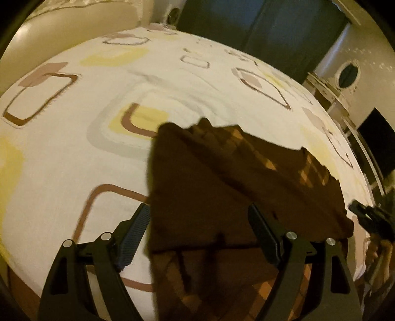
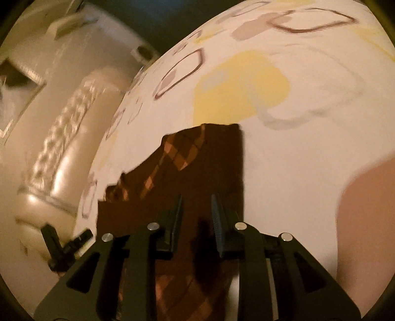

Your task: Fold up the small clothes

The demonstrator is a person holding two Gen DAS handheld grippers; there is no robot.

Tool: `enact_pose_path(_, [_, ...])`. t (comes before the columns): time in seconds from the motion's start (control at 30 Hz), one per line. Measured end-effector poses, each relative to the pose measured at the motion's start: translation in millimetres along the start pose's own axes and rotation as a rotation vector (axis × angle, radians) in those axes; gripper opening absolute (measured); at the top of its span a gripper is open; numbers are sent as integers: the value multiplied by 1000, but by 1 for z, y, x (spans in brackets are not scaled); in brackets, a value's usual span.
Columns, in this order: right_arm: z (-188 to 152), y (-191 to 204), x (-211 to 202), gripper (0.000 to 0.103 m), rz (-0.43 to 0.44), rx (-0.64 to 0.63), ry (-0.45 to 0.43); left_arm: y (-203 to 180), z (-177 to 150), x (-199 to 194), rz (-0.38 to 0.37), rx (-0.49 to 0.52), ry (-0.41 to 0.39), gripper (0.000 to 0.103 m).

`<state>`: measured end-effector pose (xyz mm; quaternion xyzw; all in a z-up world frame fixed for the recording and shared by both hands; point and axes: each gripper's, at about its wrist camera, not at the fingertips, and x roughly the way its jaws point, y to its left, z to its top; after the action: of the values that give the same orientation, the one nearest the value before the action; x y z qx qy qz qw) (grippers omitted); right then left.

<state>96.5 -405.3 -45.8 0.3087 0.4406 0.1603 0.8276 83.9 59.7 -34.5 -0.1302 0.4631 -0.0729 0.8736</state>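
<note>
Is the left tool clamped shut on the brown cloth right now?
No. In the left wrist view the left tool stands wide open, its two fingers spread apart over the brown checked cloth on the bed sheet.

Bed sheet (image 1: 74,153): white, printed with brown rounded outlines and pale yellow patches; spread across most of both views. Headboard (image 2: 59,138): cream, padded, glossy, tufted; set against the bed's far edge. Curtain (image 1: 259,22): dark, hung behind the bed. Oval mirror (image 1: 348,74): white-framed, seen at right. Lighting: dim, warm.
</note>
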Motion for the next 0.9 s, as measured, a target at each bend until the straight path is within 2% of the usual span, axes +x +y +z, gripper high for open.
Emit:
enact_pose_path(0.13, [9, 0, 26, 23, -44, -123, 124, 2, -6, 14, 17, 5, 48, 81])
enact_pose_path(0.27, [4, 2, 25, 23, -41, -215, 165, 11, -10, 23, 17, -31, 76, 81])
enact_pose_path(0.33, [0, 6, 24, 8, -67, -271, 177, 12, -11, 26, 12, -34, 78, 81])
enact_pose_path(0.37, [-1, 8, 25, 7, -83, -290, 180, 11, -11, 26, 14, -30, 76, 81])
enact_pose_path(0.57, [12, 15, 10, 6, -140, -318, 43, 9, -14, 28, 32, -4, 68, 81])
enact_pose_path(0.7, [12, 3, 30, 3, -193, -305, 70, 8, -16, 28, 36, 7, 61, 81])
enact_pose_path(0.83, [15, -10, 28, 4, -141, -214, 50, 8, -17, 29, 37, 25, 57, 82])
enact_pose_path(0.9, [15, -12, 22, 4, -151, -199, 29, 9, -16, 29, 28, 24, 58, 82])
